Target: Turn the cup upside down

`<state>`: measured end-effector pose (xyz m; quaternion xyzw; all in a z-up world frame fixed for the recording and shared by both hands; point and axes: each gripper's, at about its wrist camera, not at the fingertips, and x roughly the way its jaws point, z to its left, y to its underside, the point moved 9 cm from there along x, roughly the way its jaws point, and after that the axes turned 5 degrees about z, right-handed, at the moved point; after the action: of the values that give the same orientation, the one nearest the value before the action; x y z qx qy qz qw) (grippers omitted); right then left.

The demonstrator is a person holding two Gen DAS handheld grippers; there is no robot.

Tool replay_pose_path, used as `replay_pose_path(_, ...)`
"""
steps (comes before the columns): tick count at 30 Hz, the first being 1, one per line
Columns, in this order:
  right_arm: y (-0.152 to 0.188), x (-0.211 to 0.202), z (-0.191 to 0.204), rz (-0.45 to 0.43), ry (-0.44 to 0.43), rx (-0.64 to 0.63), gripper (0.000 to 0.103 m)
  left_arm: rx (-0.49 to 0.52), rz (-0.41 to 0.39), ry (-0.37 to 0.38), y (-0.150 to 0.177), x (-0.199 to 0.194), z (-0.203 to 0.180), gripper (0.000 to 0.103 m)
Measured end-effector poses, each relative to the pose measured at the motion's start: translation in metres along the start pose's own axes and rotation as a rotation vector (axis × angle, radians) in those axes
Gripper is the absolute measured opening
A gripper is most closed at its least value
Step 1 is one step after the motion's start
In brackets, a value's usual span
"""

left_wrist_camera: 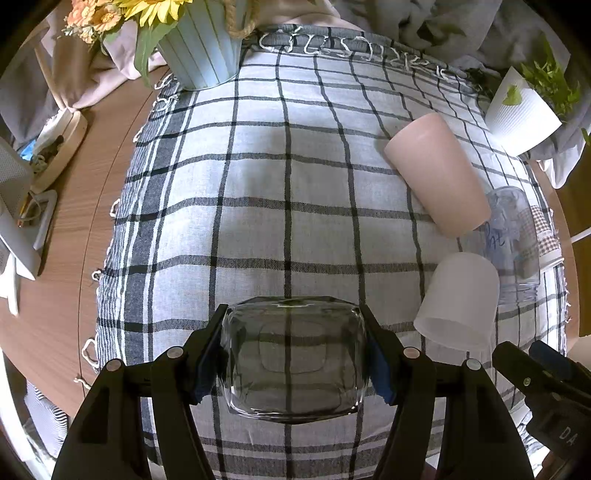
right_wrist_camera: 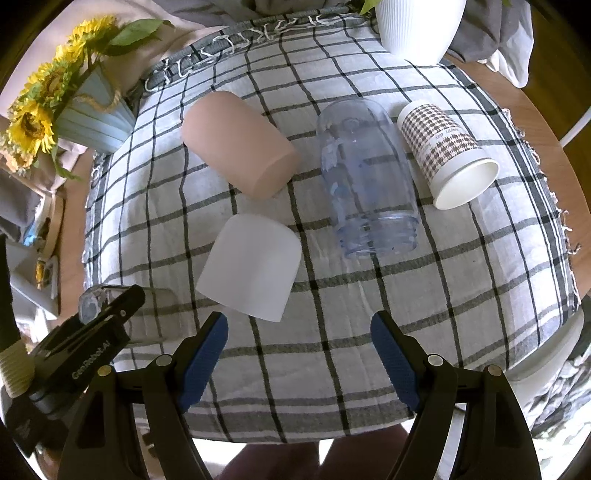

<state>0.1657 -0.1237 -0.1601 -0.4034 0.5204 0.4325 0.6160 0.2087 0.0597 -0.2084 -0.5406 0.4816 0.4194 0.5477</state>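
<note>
My left gripper (left_wrist_camera: 293, 360) is shut on a clear square glass cup (left_wrist_camera: 291, 362), held over the checked cloth (left_wrist_camera: 258, 184) with its base facing the camera. In the right wrist view that glass (right_wrist_camera: 147, 314) shows at the lower left, clamped in the left gripper (right_wrist_camera: 103, 325). My right gripper (right_wrist_camera: 299, 350) is open and empty near the cloth's front edge, just in front of a frosted white cup (right_wrist_camera: 251, 266) that stands upside down. The white cup (left_wrist_camera: 458, 302) also shows in the left wrist view.
A pink cup (right_wrist_camera: 240, 144), a clear blue-tinted tumbler (right_wrist_camera: 365, 177) and a houndstooth paper cup (right_wrist_camera: 447, 151) stand mouth down on the cloth (right_wrist_camera: 443, 295). A blue sunflower pot (left_wrist_camera: 199, 48) and a white plant pot (right_wrist_camera: 417, 26) stand at the back. Clutter lies at the left (left_wrist_camera: 22, 206).
</note>
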Motion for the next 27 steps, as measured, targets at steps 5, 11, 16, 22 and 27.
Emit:
replay_pose_path(5, 0.000, -0.002, 0.005, -0.004, 0.022, -0.017, 0.080, 0.007, 0.002, 0.012, 0.000, -0.001, 0.000, 0.065)
replay_pose_path(11, 0.001, -0.008, 0.007, -0.026, 0.059, -0.007, 0.080, 0.051, 0.000, 0.049, -0.001, -0.001, -0.005, 0.068)
replay_pose_path(16, 0.006, -0.021, 0.003, -0.080, 0.118, 0.032, 0.080, 0.091, -0.043, 0.088, -0.004, -0.010, -0.011, 0.083)
replay_pose_path(22, 0.011, -0.054, 0.001, -0.208, 0.203, 0.037, 0.080, 0.149, -0.137, 0.027, -0.002, -0.028, -0.017, 0.089)
replay_pose_path(27, 0.016, -0.082, 0.000, -0.315, 0.247, -0.006, 0.080, 0.131, -0.211, 0.008, 0.010, -0.056, -0.018, 0.094)
